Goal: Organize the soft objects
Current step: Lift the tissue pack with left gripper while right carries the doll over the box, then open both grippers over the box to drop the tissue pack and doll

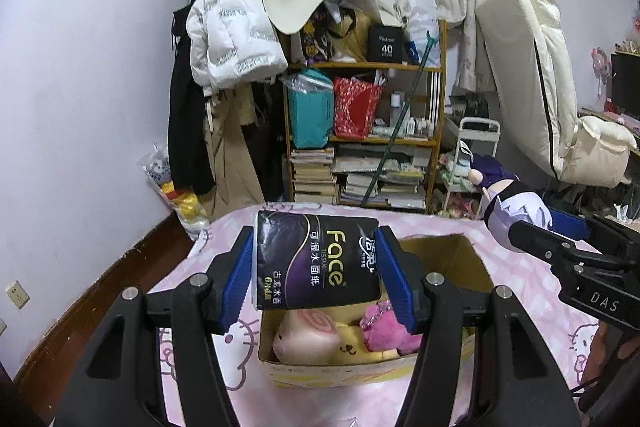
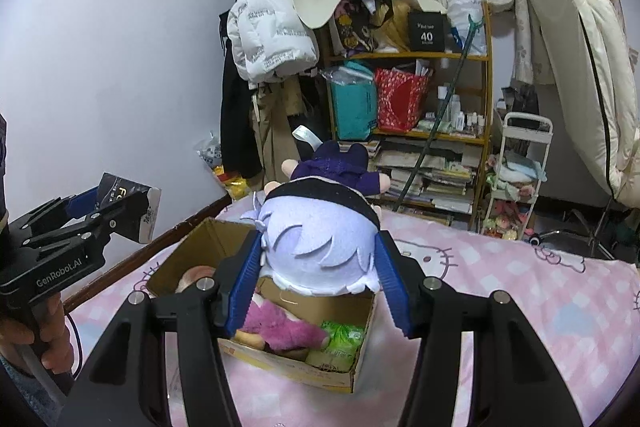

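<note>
My left gripper (image 1: 316, 267) is shut on a black "Face" tissue pack (image 1: 316, 261), held above the open cardboard box (image 1: 460, 259) on the pink bed. In the box lie a pale pink plush (image 1: 308, 339), a yellow plush and a magenta plush (image 1: 384, 331). My right gripper (image 2: 318, 267) is shut on the pale-lilac head of a plush doll (image 2: 320, 239) with a dark purple outfit, over the same box (image 2: 192, 247), which also holds a green packet (image 2: 344, 337). The left gripper (image 2: 120, 211) with the tissue pack shows at the left of the right wrist view; the doll (image 1: 508, 203) shows at the right of the left wrist view.
The bed has a pink cat-print sheet (image 2: 500, 291). Beyond it stand a cluttered wooden shelf (image 1: 364, 143), a coat rack with a white jacket (image 1: 232, 31), a small white trolley (image 2: 516, 171) and a leaning cream mattress (image 1: 532, 75). A person's hand (image 2: 24, 331) holds the left gripper's handle.
</note>
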{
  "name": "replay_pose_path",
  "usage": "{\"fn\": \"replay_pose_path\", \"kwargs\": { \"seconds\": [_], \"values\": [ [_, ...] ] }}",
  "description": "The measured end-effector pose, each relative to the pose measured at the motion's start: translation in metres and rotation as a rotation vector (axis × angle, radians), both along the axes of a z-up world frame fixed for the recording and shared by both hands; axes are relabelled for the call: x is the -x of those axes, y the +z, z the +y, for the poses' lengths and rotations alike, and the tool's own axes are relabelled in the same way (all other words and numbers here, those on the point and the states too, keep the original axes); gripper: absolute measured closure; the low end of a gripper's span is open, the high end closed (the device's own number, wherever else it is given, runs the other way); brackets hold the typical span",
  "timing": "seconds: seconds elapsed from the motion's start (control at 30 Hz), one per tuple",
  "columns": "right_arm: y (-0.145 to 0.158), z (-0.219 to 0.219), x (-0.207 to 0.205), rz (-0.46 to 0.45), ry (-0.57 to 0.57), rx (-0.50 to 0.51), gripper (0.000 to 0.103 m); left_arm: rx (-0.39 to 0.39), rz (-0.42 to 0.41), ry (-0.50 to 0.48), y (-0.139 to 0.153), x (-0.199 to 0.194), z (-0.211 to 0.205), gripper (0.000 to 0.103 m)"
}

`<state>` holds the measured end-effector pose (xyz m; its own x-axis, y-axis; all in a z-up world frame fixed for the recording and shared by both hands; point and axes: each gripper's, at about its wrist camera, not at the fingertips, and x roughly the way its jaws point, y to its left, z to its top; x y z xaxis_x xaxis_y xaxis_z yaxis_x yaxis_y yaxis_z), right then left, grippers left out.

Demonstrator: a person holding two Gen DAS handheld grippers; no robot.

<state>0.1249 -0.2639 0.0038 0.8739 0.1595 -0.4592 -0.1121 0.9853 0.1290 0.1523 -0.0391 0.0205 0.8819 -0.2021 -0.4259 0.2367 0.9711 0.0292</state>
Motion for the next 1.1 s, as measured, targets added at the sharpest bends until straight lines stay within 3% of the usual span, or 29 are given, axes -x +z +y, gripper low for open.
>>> {"fn": "replay_pose_path", "kwargs": {
  "seconds": [0.43,0.97,1.1],
  "values": [
    [-0.045,0.007,-0.021,0.085,0.000,0.025,0.043,-0.036,0.087,0.005,-0.034,-0.022,-0.005,0.044],
    [-0.069,0.016,-0.018,0.154,0.012,0.114,0.042,-0.102,0.182,0.013,-0.061,-0.031,-0.012,0.042],
    [-0.067,0.018,-0.013,0.152,0.005,0.139,0.041,-0.099,0.183,0.024,-0.058,-0.025,-0.008,0.035]
  ]
}}
